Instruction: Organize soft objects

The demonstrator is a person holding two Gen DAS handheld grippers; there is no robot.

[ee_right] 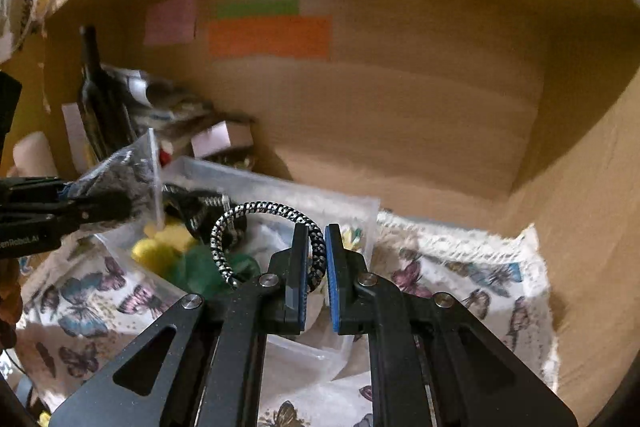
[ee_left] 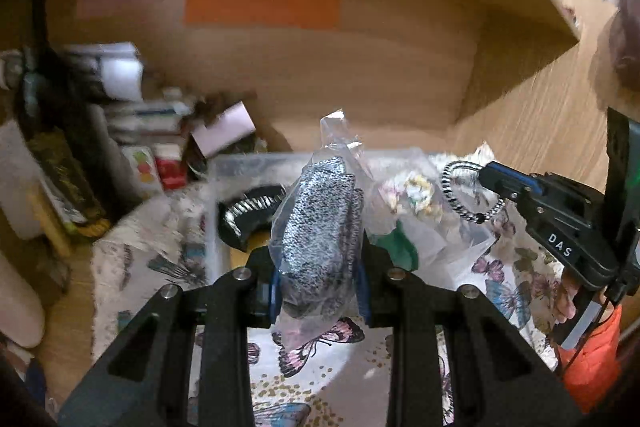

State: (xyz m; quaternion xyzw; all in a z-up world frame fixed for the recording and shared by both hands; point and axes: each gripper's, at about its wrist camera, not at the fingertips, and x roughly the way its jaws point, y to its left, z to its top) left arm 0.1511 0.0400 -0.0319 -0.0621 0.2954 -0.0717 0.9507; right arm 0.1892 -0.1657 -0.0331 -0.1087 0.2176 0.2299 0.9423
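**Q:** Black fingers fill the foreground of each view; what does each pair hold, and why there?

**A:** Left gripper (ee_left: 318, 287): fingers clenched on a clear bag (ee_left: 320, 227) of grey speckled fabric, gripped low on the bag so its loose top stands upright above the clear bin (ee_left: 224, 163). Right gripper (ee_right: 317, 267): fingers pinched on a black-and-white cord loop (ee_right: 256, 231), caught at one side so the rest of the ring hangs free to the left.

**Q:** Where do the soft things lie?

**A:** Both are lifted off the butterfly cloth (ee_right: 460, 267) covering the counter. The bin sits on that cloth, inside a wooden alcove. It already carries a black-and-white item (ee_left: 248, 211), something yellow (ee_right: 160, 247) and something green (ee_right: 200, 263), so it appears to be the collecting place.

**Q:** Stage of the task?

**A:** Judged mid-sort: both pieces appear poised over the bin, neither yet let go. The bag's slack film may snag on release.

**Q:** Coloured notes (ee_right: 270, 35) on the back wall?

**A:** Too blurred to read.
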